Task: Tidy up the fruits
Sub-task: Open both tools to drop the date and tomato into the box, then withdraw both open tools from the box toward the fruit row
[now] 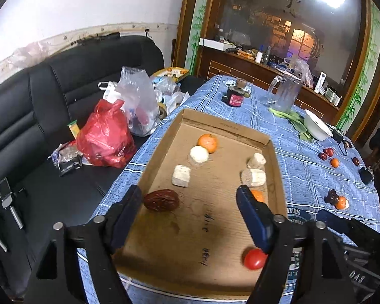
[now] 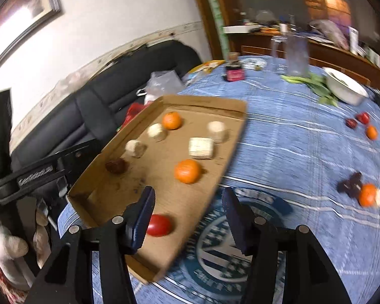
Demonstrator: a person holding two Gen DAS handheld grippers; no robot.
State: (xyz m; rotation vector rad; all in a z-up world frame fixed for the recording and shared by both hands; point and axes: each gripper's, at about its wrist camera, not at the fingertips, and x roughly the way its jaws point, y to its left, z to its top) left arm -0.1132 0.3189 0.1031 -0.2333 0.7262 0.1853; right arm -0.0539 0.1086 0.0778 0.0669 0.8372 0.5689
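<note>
A cardboard tray [image 1: 223,124] [image 2: 202,101] lies on the blue tablecloth. In it are two oranges [image 1: 208,142] [image 2: 187,171], a brown date [image 1: 161,200] [image 2: 116,166], a red tomato [image 1: 254,259] [image 2: 159,225] and several pale cut chunks [image 1: 181,175] [image 2: 201,147]. My left gripper [image 1: 190,202] is open and empty above the tray's near half. My right gripper [image 2: 188,202] is open and empty over the tray's near right edge, with the tomato beside its left finger. More fruit lies loose on the cloth at the right: an orange with dark dates [image 1: 338,200] [image 2: 366,194] and a farther group [image 1: 328,155] [image 2: 362,122].
A glass pitcher [image 1: 285,93], a dark jar [image 1: 235,96], green vegetables [image 1: 295,119] and a white bowl [image 1: 316,124] stand at the table's far end. A black sofa [image 1: 38,106] with plastic bags [image 1: 105,136] is to the left. The right gripper shows in the left wrist view [image 1: 342,224].
</note>
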